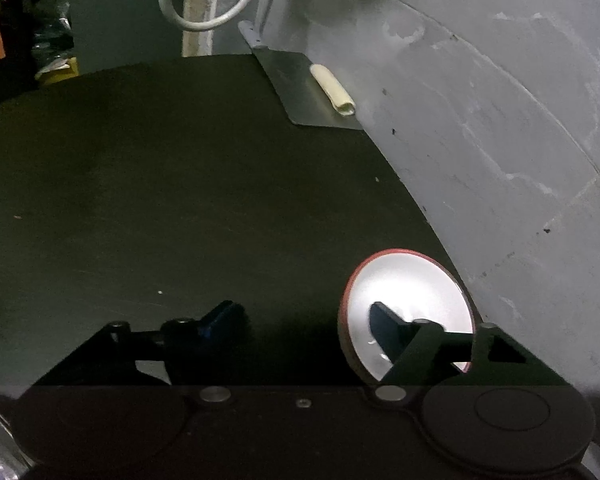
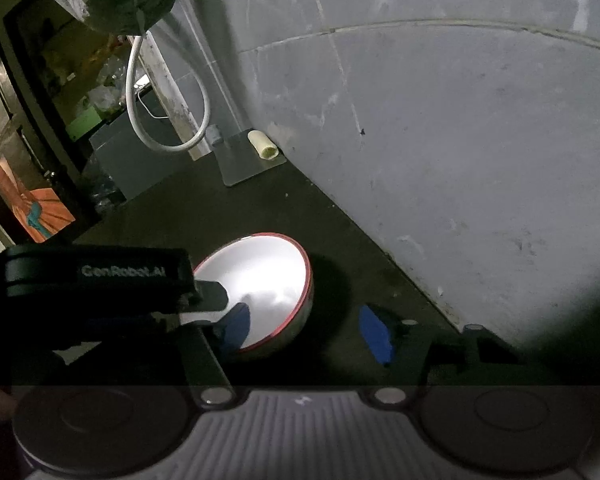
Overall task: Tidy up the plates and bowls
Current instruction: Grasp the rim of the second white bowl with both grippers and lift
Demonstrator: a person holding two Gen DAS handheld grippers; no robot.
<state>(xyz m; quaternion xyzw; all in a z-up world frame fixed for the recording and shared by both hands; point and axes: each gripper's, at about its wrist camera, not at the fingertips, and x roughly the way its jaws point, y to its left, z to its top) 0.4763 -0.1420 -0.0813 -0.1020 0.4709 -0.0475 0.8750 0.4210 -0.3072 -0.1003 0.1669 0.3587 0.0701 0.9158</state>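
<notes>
A bowl [image 1: 404,292] with a white inside and a red rim stands on the dark countertop [image 1: 180,184] close to the grey wall. It also shows in the right wrist view [image 2: 268,276]. My left gripper [image 1: 304,318] is open; its right finger reaches over the bowl's mouth, its left finger is out over the counter. My right gripper [image 2: 304,328] is open, with its left finger at the bowl's near rim and its right finger on the counter beside the bowl. The left gripper's body [image 2: 96,276] hides part of the bowl's left side.
A thin metal sheet [image 1: 306,92] with a cream rolled piece [image 1: 334,88] lies at the counter's far corner by the grey wall [image 1: 500,140]. A white cable loop [image 2: 164,120] hangs behind it. A dark shelf with clutter [image 2: 28,160] is at the left.
</notes>
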